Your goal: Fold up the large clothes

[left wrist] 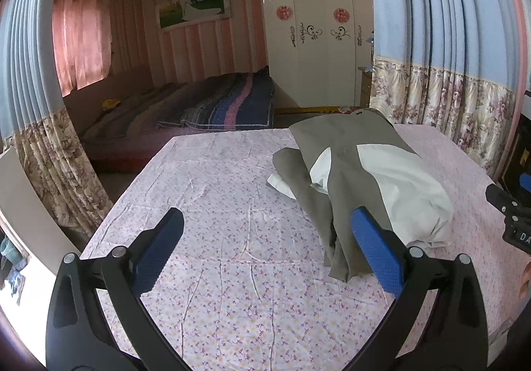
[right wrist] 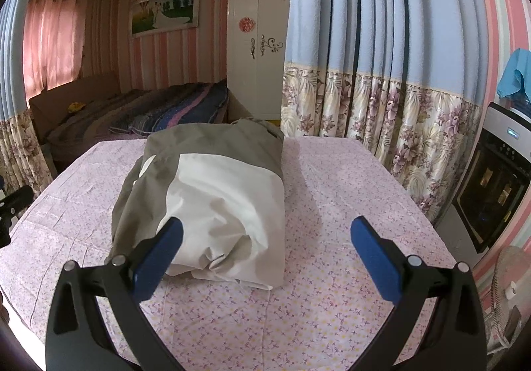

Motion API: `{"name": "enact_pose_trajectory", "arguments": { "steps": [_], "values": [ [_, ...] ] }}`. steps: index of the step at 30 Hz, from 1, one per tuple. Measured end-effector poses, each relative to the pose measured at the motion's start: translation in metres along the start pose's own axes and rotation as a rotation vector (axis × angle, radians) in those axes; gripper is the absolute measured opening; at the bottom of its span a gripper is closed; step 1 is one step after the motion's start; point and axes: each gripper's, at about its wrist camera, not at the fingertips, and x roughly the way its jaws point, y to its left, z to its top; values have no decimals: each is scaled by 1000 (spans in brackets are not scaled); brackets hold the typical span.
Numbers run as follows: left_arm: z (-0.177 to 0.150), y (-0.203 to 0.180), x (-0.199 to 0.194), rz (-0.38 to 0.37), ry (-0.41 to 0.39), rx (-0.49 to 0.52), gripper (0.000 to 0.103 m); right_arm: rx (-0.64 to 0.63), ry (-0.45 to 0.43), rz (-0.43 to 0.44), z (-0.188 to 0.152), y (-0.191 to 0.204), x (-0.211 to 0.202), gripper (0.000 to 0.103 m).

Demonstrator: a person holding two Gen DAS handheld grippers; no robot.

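Observation:
An olive-green and white garment (left wrist: 358, 178) lies bunched in a loose heap on the floral-sheeted table (left wrist: 232, 205), right of centre in the left wrist view. My left gripper (left wrist: 267, 221) hovers open over bare sheet, its right finger just in front of the heap's near edge. In the right wrist view the same garment (right wrist: 212, 185) fills the middle, white panel toward me. My right gripper (right wrist: 265, 228) is open and empty, its left finger overlapping the heap's near end. The right gripper's black body (left wrist: 512, 215) shows at the left view's right edge.
Blue curtains with floral hems (right wrist: 381, 72) hang close behind the table on both sides. A bed (left wrist: 199, 105) and a white wardrobe (left wrist: 315, 39) stand beyond. An oven-like appliance (right wrist: 494, 191) and a fan (right wrist: 511, 288) sit to the right of the table.

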Motion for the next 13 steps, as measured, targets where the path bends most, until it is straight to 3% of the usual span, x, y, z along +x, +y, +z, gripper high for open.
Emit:
{"name": "enact_pose_trajectory", "arguments": {
  "steps": [13],
  "values": [
    [2, 1, -2, -6, 4, -2, 100, 1, 7, -2, -2, 0, 3, 101]
  ]
}}
